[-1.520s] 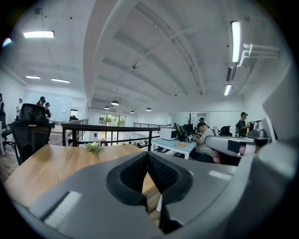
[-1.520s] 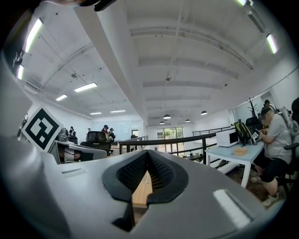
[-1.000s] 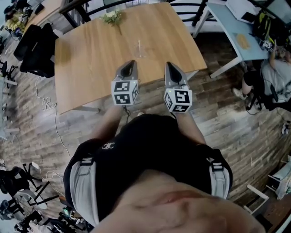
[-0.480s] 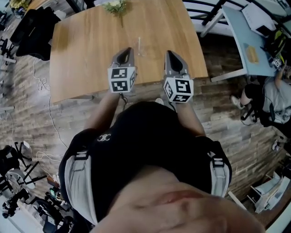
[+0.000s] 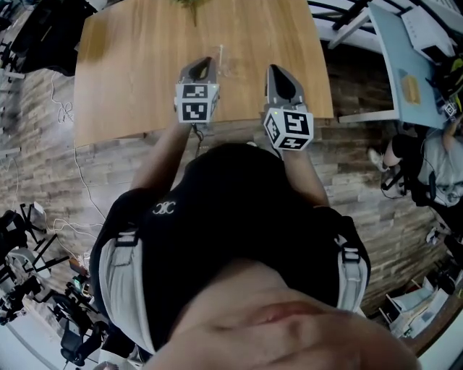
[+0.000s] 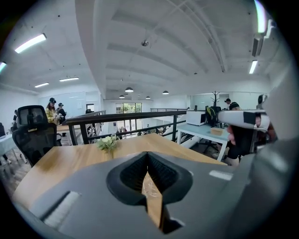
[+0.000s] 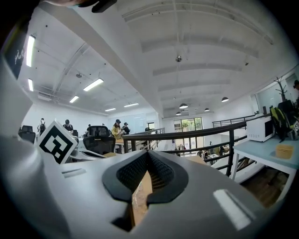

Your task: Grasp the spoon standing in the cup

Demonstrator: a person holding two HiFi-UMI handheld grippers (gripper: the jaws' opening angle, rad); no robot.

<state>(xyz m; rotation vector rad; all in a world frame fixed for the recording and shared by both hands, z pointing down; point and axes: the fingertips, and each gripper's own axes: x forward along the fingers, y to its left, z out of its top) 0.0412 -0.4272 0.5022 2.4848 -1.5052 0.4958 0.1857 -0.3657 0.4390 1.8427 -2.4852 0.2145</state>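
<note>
The spoon point(image 5: 221, 54) is standing untouched in the clear cup point(image 5: 226, 69) on the table point(image 5: 130, 58), while the left gripper point(image 5: 205, 62) beside it and the right gripper point(image 5: 278, 70) are hovering fully closed and empty, leaving the whole grasp undone.

In the head view, the cup point(image 5: 226, 66) is a faint clear blur and its spoon point(image 5: 221, 55) is too thin to trace. The picture's top edge cuts off the far side of the surface point(image 5: 130, 65) and the flowers point(image 5: 189, 9). The left tool point(image 6: 147, 158) hides most of the cup in its own view.
</note>
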